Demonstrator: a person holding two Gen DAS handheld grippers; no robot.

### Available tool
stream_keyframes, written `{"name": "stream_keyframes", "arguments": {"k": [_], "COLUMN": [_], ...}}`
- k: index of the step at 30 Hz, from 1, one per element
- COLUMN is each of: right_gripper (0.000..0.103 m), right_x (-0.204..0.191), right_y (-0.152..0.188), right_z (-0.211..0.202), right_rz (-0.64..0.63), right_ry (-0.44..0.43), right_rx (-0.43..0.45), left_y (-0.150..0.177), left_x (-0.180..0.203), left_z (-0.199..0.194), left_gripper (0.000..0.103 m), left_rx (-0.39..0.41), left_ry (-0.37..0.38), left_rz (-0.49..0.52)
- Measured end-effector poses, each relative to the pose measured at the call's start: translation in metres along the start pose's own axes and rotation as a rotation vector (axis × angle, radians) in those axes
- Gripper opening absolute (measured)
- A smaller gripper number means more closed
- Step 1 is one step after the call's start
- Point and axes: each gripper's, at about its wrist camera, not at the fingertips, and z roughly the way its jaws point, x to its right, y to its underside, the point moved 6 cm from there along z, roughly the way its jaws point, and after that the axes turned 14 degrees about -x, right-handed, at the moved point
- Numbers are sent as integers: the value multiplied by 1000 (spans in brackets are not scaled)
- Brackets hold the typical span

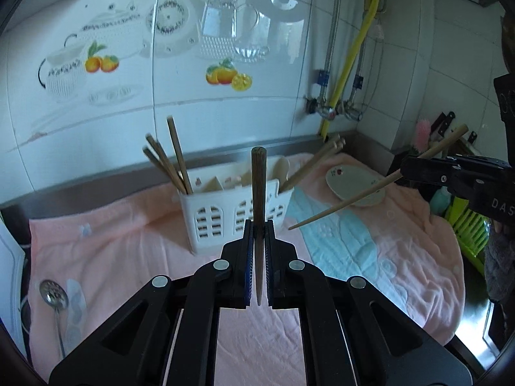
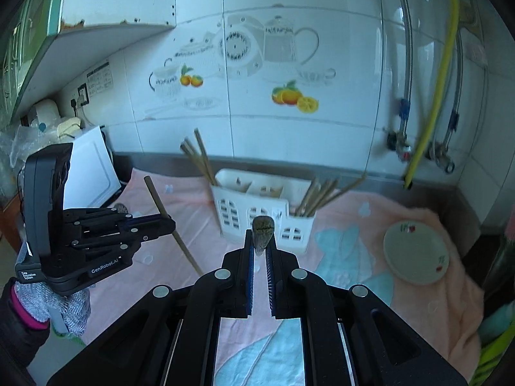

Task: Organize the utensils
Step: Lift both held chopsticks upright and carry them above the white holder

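Observation:
A white slotted utensil holder (image 1: 235,212) stands on the pink towel near the wall, with several wooden chopsticks leaning in its left end (image 1: 173,157) and right end (image 1: 312,160). It also shows in the right wrist view (image 2: 260,209). My left gripper (image 1: 258,228) is shut on one chopstick (image 1: 258,186), held upright just in front of the holder. My right gripper (image 2: 260,241) is shut on another chopstick (image 2: 263,228), seen end-on. In the left wrist view the right gripper (image 1: 405,169) holds its chopstick (image 1: 370,189) slanted, to the right of the holder.
A small round dish (image 2: 415,254) lies on the towel (image 1: 128,257) right of the holder. A metal slotted spoon (image 1: 53,296) lies at the towel's left edge. Knives and a pink brush (image 1: 423,132) stand at the far right. A white appliance (image 2: 93,167) sits at left.

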Motion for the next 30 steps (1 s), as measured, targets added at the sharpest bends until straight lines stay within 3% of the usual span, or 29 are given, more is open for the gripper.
{"name": "stream_keyframes", "arguments": {"k": [11,17,22,30], "right_gripper": [7,7,7,7], "right_x": [29,42,54,63], "right_y": [-60,-82,-95,-97], "right_z": [-12,-6,5,34], "right_rz": [36,50,60,71], "right_ry": [6,32,55,63], "right_rx": [0,3,-17,-60], "left_y": [-84,-122,-132,-117], "left_x": [-15,-27,-41,-56], "left_z": [-39,-37,-17,18], "left_gripper": [5,5,5,5], "left_rx": [146,199,187,110], "left_ry": [-47,-103,-141,-141], "left_rz": [6,3,-14,-51]}}
